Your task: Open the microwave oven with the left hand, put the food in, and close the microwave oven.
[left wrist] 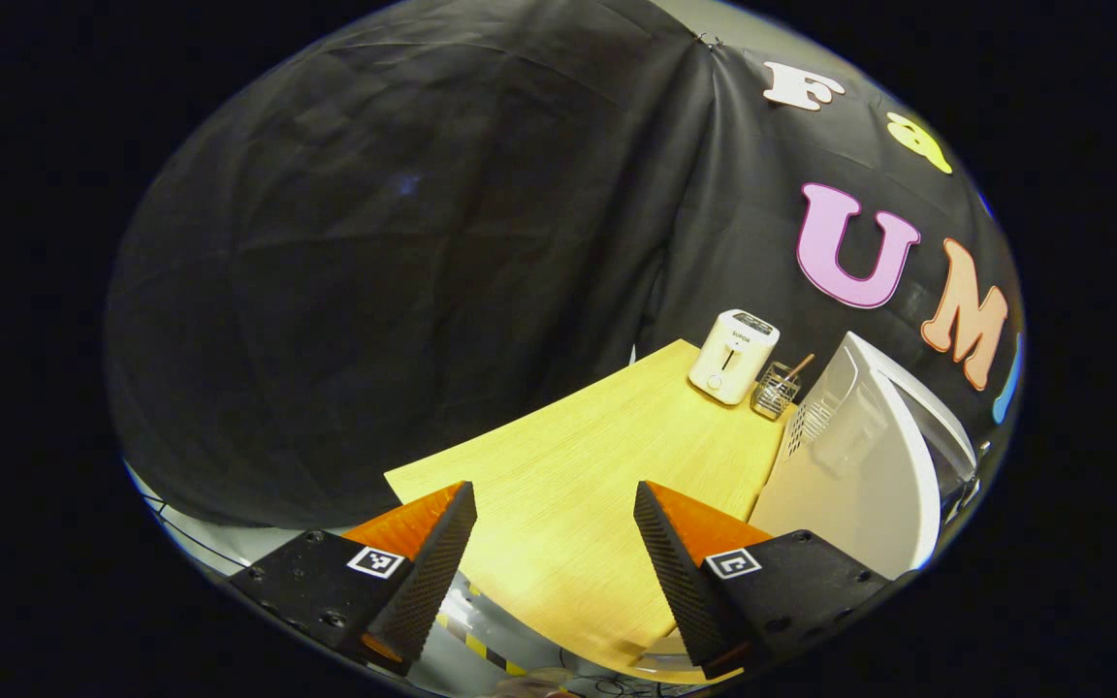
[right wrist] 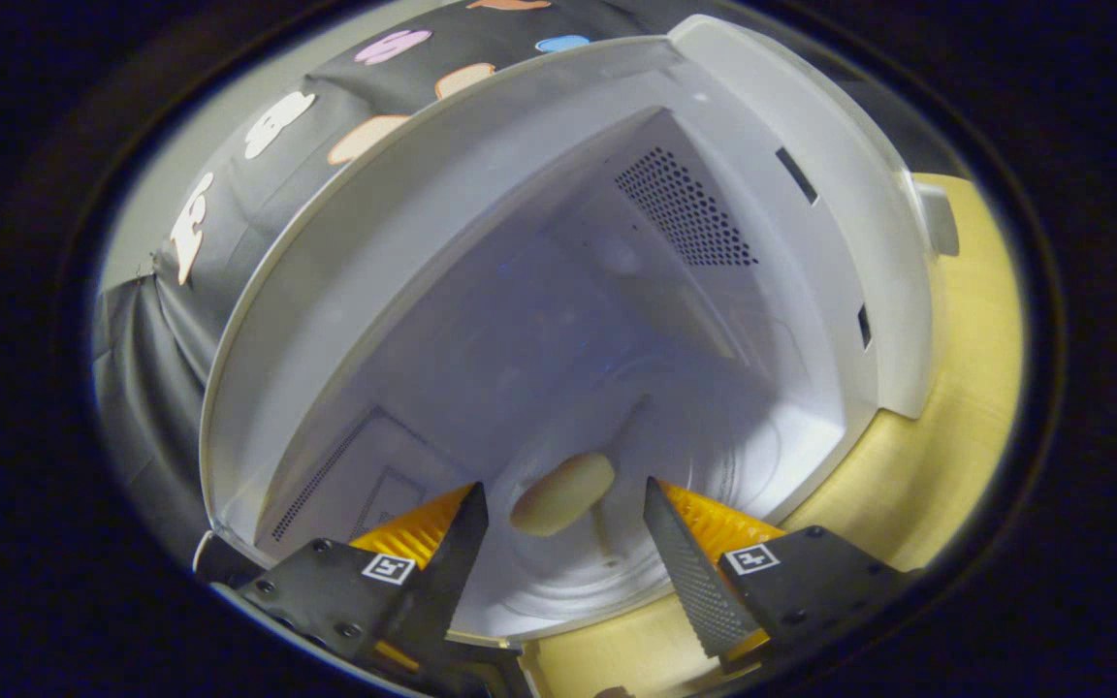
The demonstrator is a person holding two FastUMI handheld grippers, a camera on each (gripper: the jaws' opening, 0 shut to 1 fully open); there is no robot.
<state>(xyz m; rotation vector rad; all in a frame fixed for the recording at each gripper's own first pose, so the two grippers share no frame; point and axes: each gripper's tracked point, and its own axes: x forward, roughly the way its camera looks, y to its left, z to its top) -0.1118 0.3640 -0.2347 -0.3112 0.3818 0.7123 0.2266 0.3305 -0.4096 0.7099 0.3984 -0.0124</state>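
The white microwave [right wrist: 539, 194] stands open before me in the right gripper view, its pale cavity facing the camera. A beige oval piece of food [right wrist: 561, 494] lies on the glass turntable [right wrist: 675, 543] near the cavity's front. My right gripper [right wrist: 563, 528] is open at the cavity mouth, its fingers apart on either side of the food and not pressing on it. In the left gripper view the microwave [left wrist: 869, 456] shows from the side at the right. My left gripper [left wrist: 554, 543] is open above the wooden table [left wrist: 568, 465], holding nothing.
A white toaster [left wrist: 734, 356] and a clear holder with sticks [left wrist: 777, 388] stand at the table's far end against the black cloth wall. The table's near-left edge drops to a floor with yellow-black tape [left wrist: 476, 645]. Bare wood [right wrist: 956, 427] lies right of the microwave.
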